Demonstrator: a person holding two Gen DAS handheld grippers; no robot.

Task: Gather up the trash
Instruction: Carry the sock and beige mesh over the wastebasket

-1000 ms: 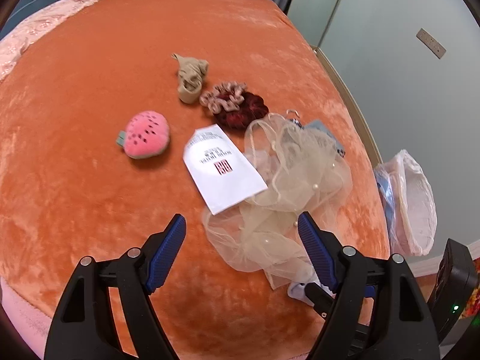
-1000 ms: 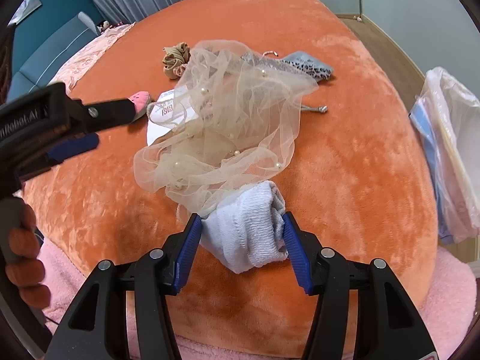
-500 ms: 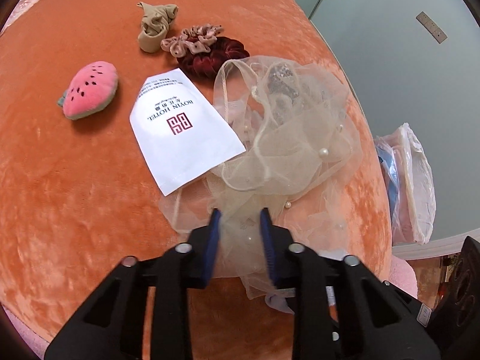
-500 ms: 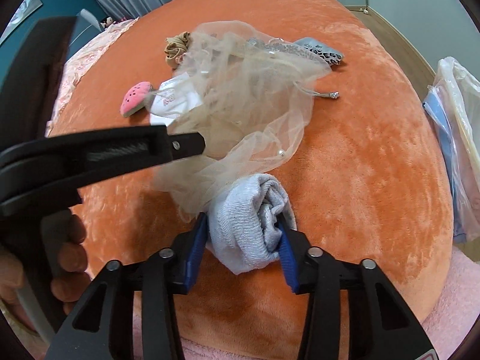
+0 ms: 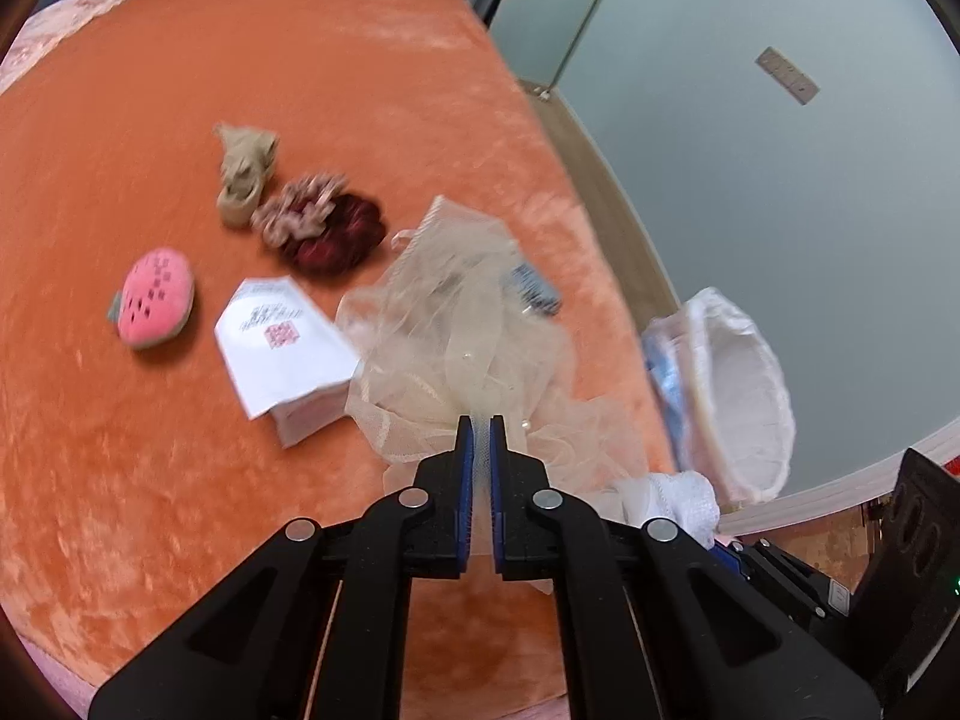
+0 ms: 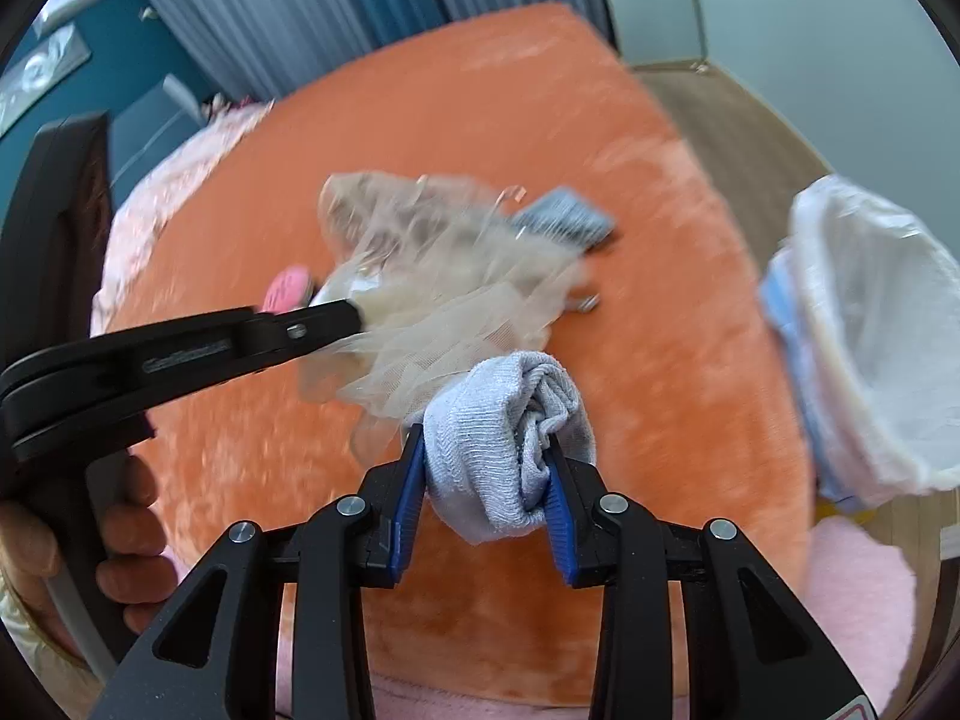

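Note:
My left gripper [image 5: 480, 429] is shut on a beige tulle net with pearls [image 5: 456, 324] and holds its edge above the orange bed [image 5: 300, 90]. In the right wrist view the net [image 6: 456, 276] stretches from the left gripper's tip [image 6: 354, 315]. My right gripper [image 6: 483, 468] is shut on a rolled white sock [image 6: 510, 420], lifted off the bed; the sock also shows in the left wrist view [image 5: 678, 495]. A white-lined trash bin [image 5: 732, 390] stands right of the bed, also in the right wrist view [image 6: 870, 324].
On the bed lie a white hotel paper packet [image 5: 282, 348], a pink watermelon plush [image 5: 157, 299], a tan cloth knot [image 5: 243, 180], pink and dark red scrunchies [image 5: 324, 228] and a blue patterned item [image 6: 564, 222]. The wall is to the right.
Both grippers have risen from the bed. The left one closed fully on the tulle and pulls it up; the right one lifted the sock and squeezed it tighter.

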